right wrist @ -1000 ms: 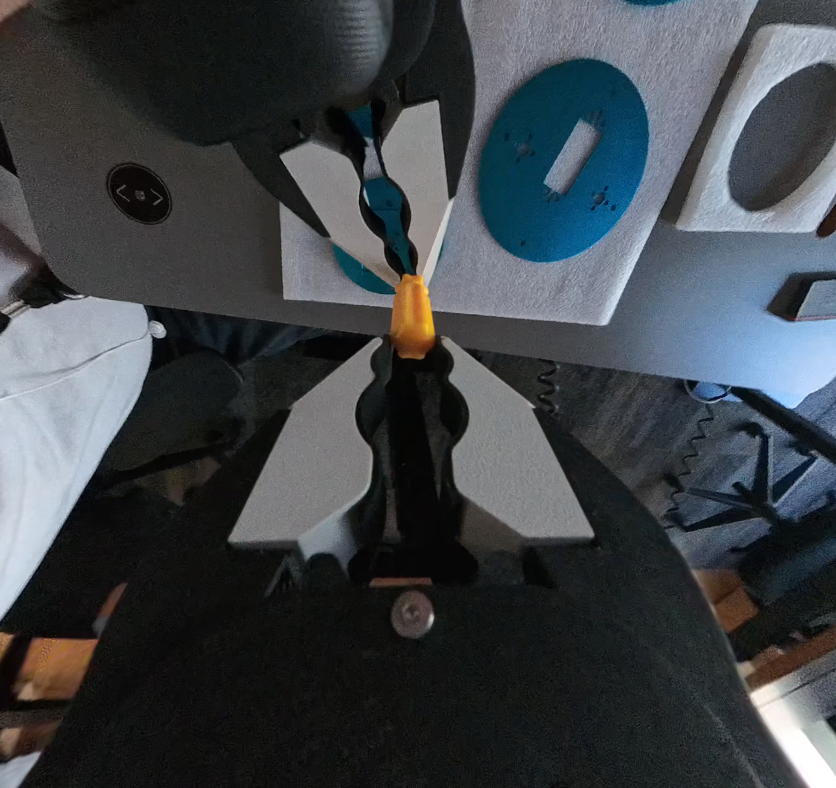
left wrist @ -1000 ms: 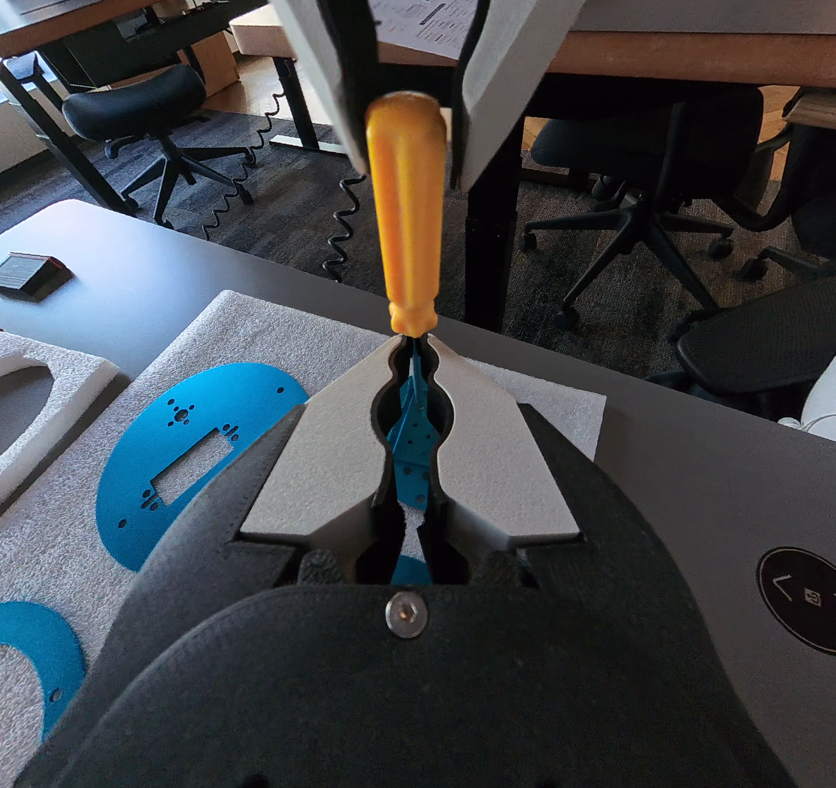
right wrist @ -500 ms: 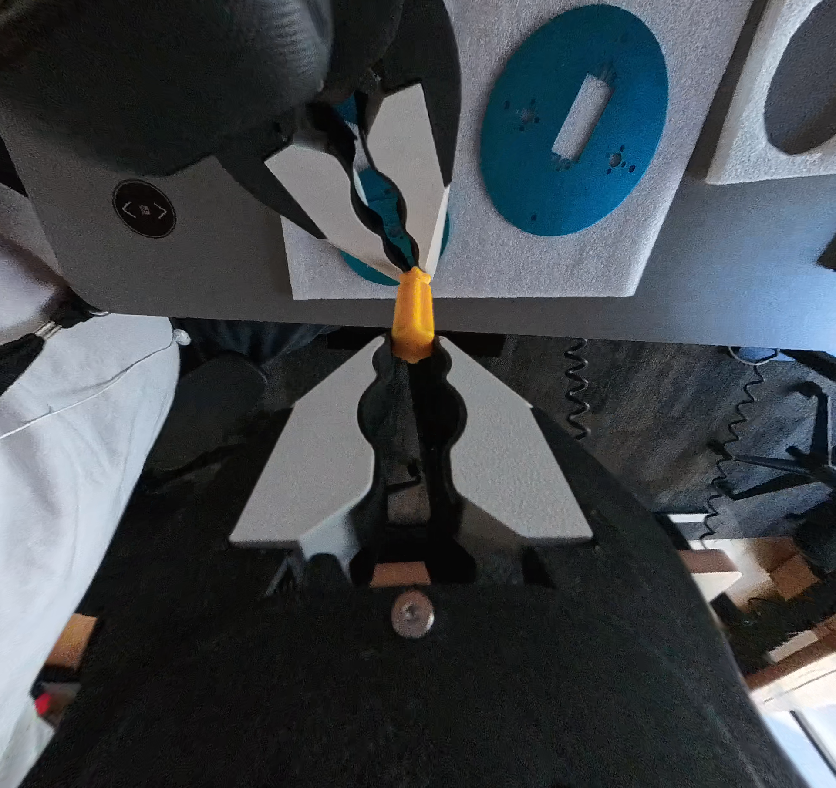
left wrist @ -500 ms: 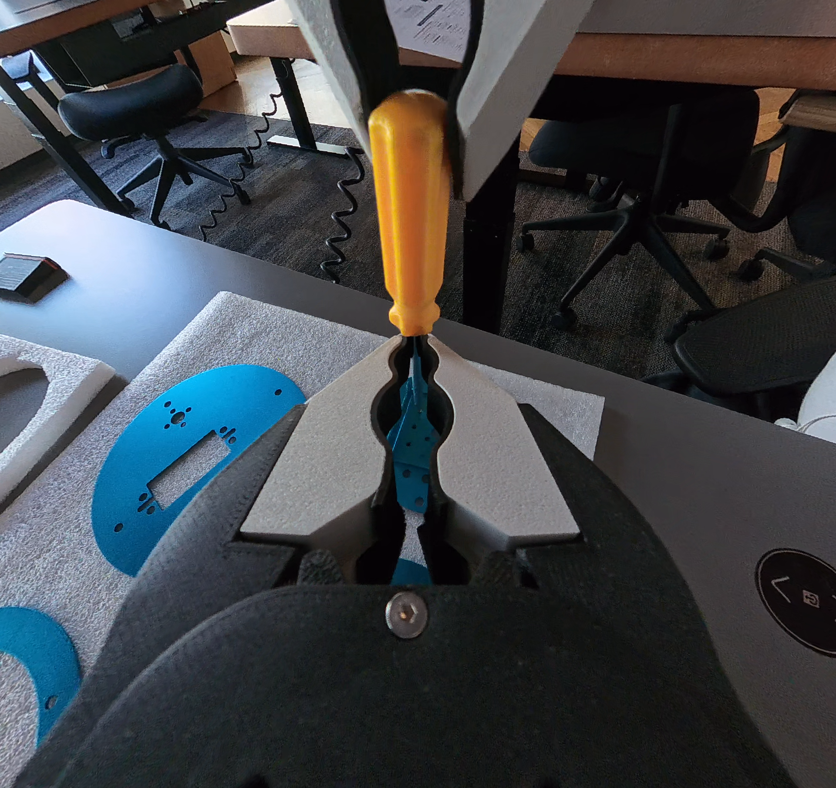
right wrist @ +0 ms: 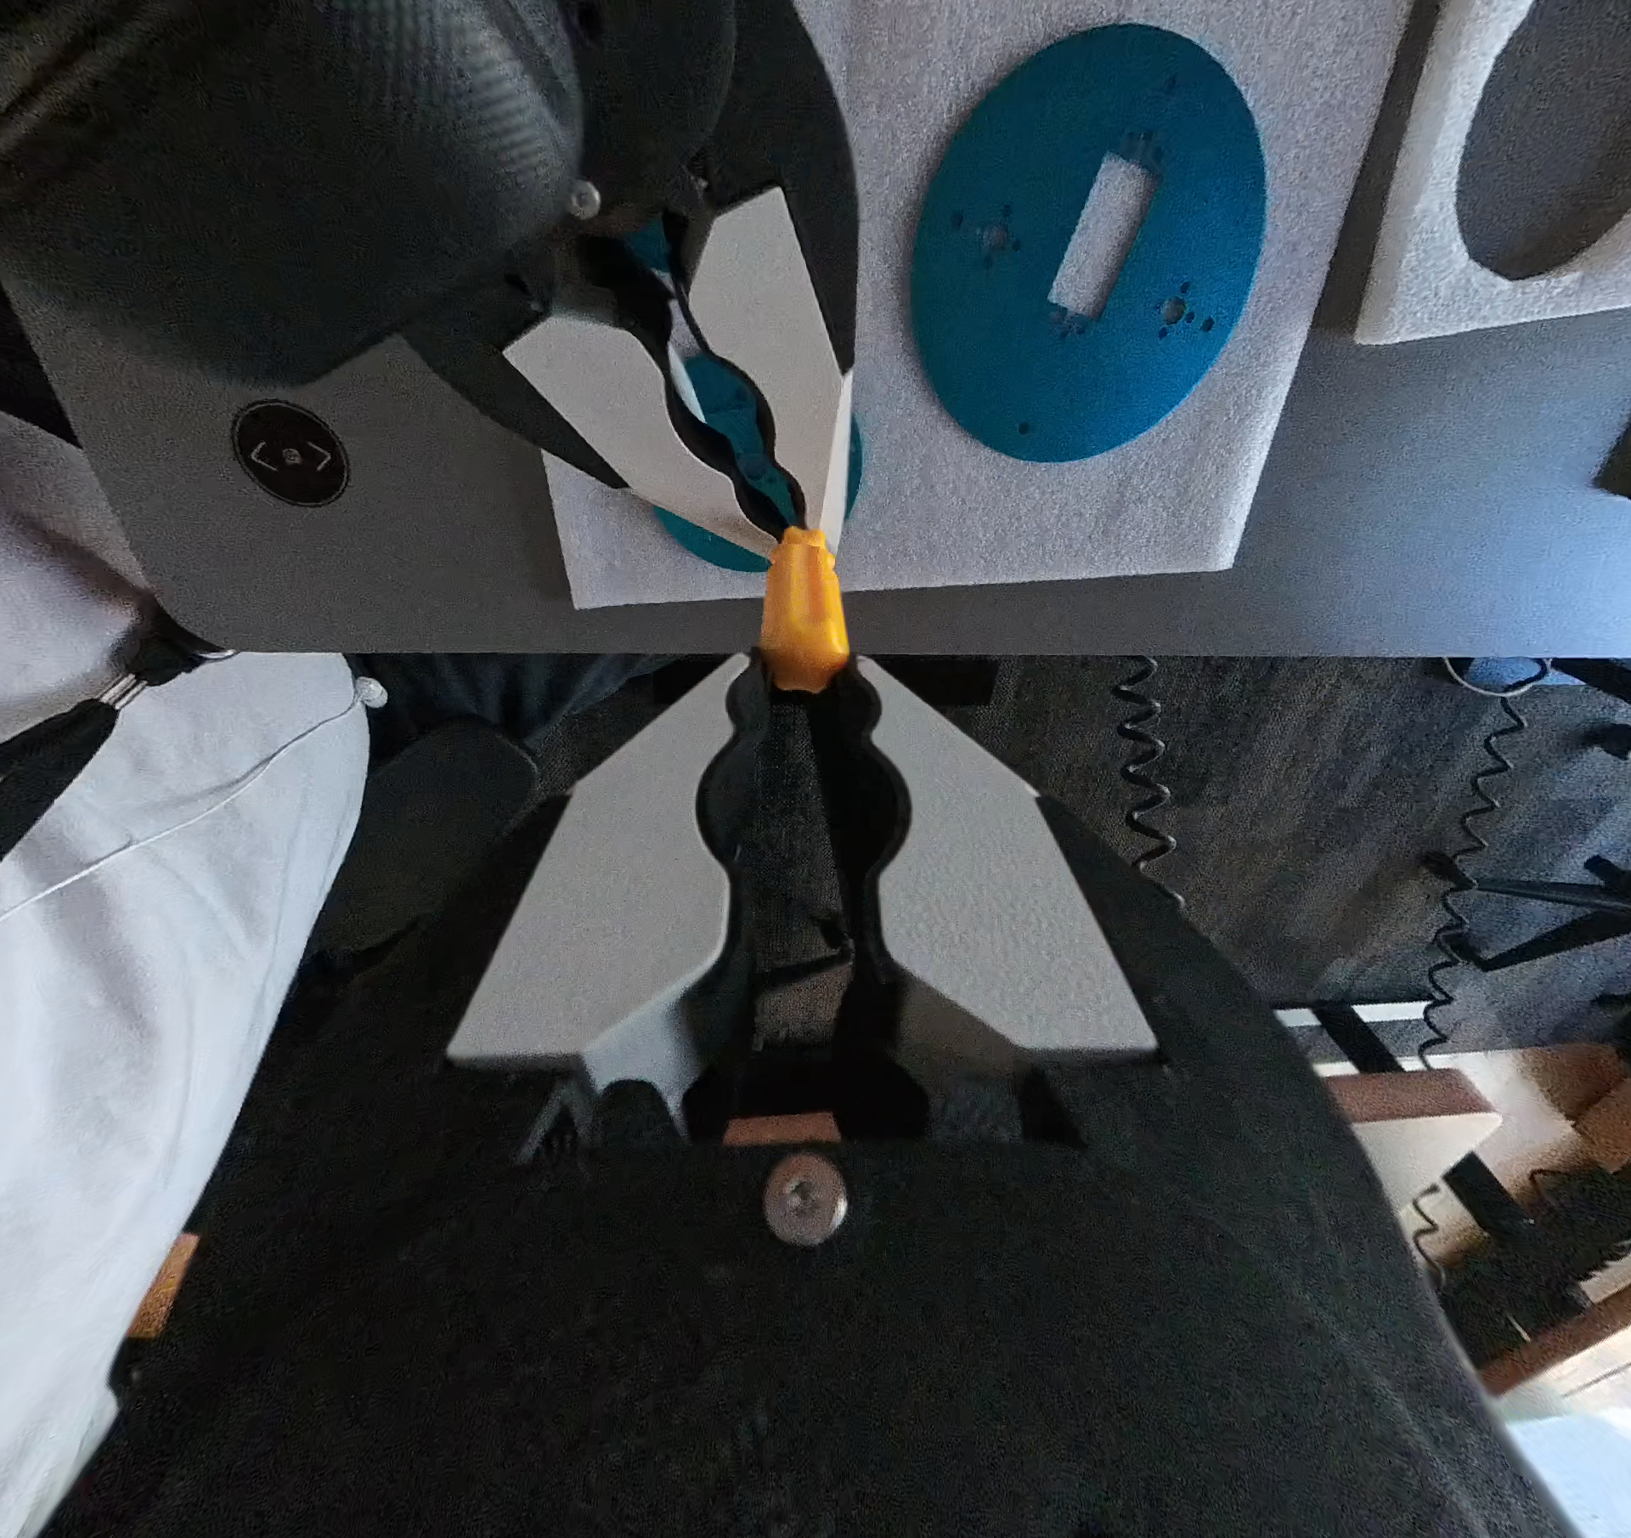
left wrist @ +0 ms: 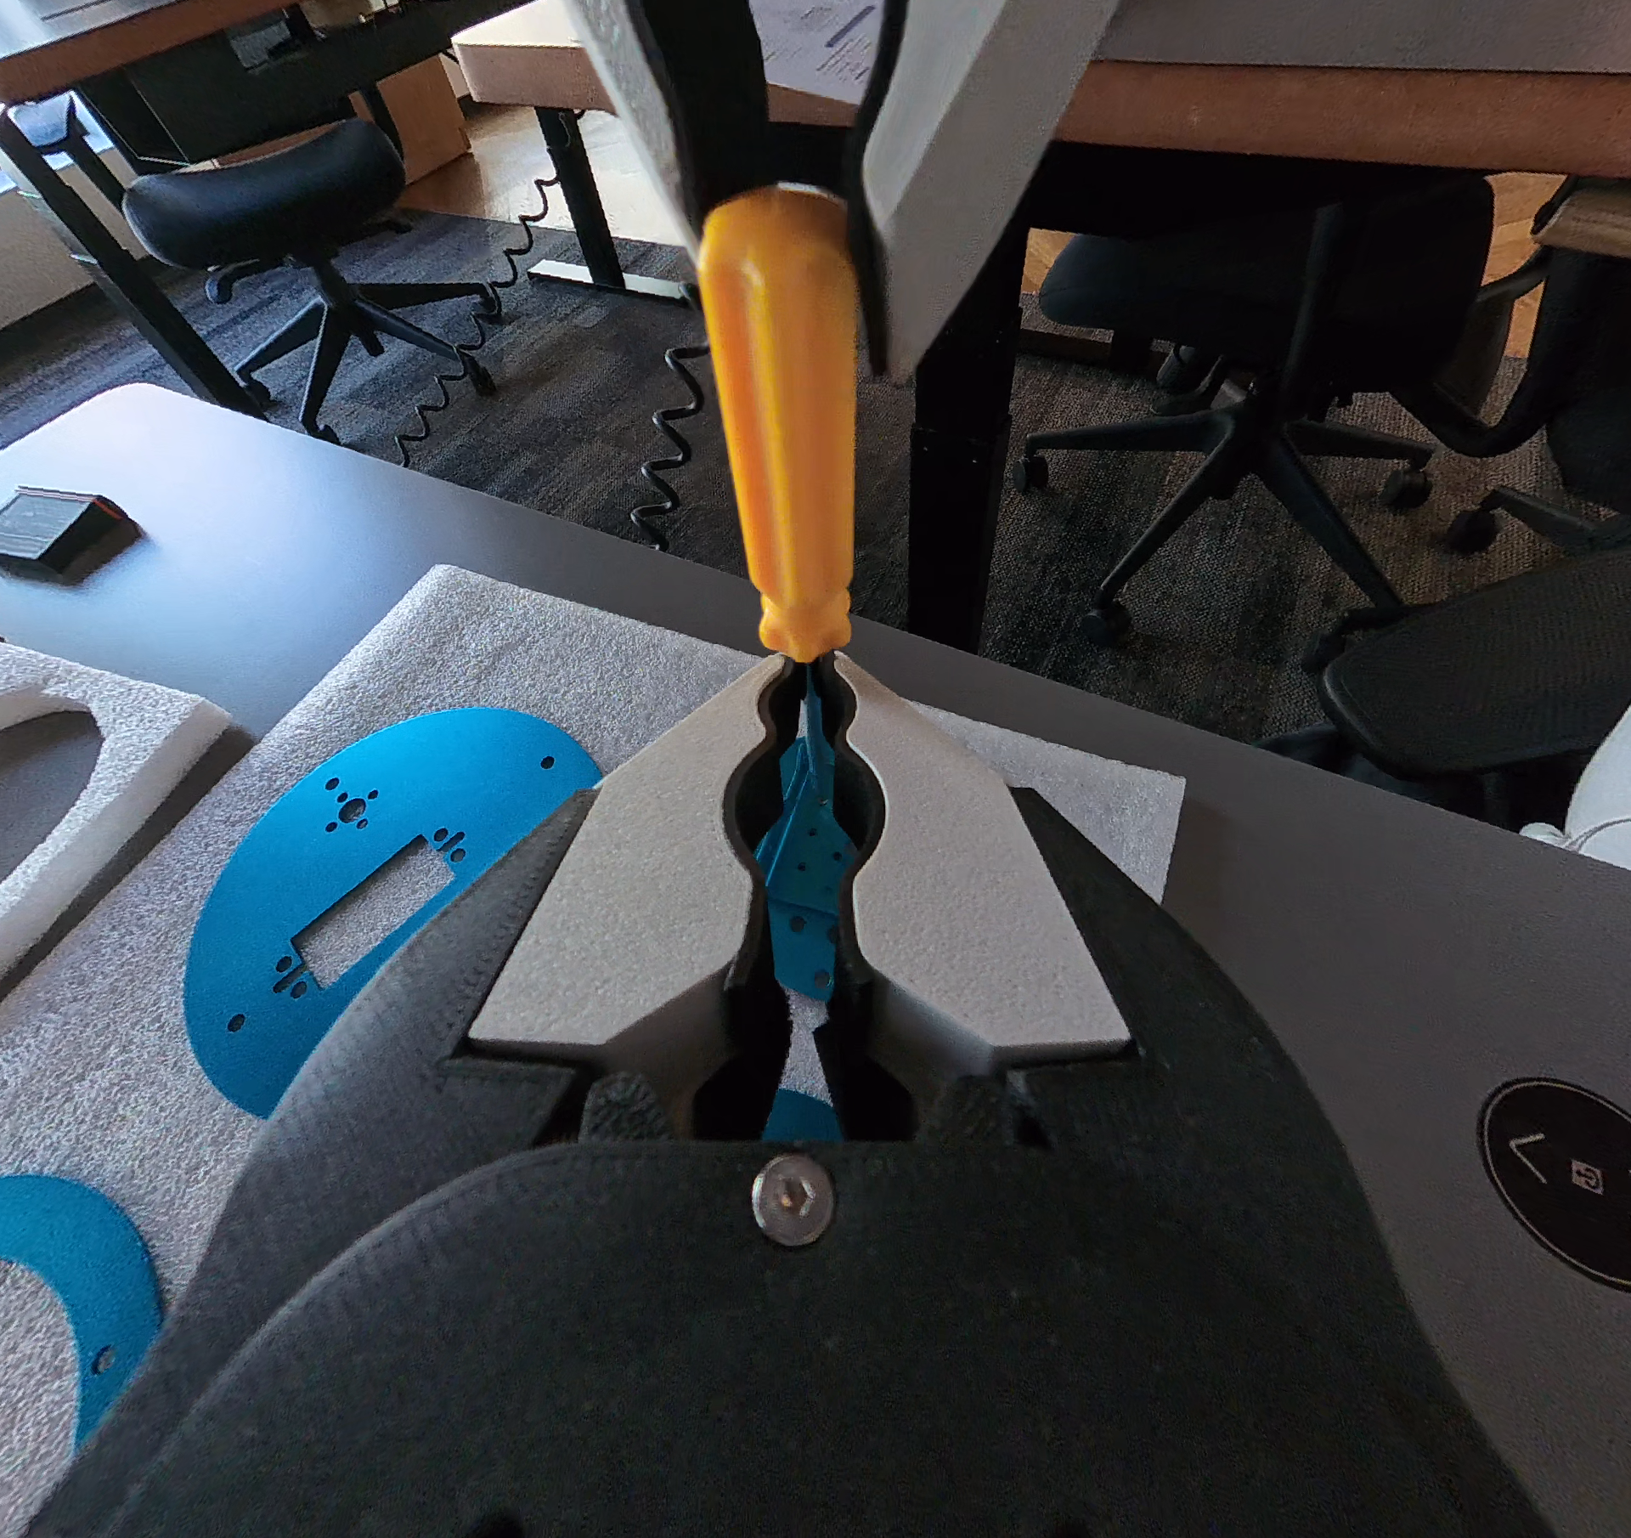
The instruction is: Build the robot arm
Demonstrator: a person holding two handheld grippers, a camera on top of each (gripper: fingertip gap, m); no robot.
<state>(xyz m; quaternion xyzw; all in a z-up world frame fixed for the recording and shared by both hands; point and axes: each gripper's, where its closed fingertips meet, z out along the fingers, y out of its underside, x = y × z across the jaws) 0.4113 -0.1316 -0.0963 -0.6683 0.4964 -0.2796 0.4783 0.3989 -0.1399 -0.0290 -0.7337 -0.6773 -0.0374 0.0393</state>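
My left claw [left wrist: 805, 675] is closed on a small perforated blue metal bracket [left wrist: 805, 869], held edge-on between its fingers. My right claw [right wrist: 799, 673] grips the orange plastic screwdriver handle [left wrist: 781, 427], which stands at 12 o'clock from the bracket with its narrow end at the left fingertips. At 9 o'clock, a blue oval metal plate with a rectangular slot [left wrist: 371, 886] lies on a white foam sheet [left wrist: 494, 648] on the grey worktop [left wrist: 265, 507].

Left gripper [left wrist: 807, 675] jaws closed, right gripper [right wrist: 799, 670] jaws closed, tips facing
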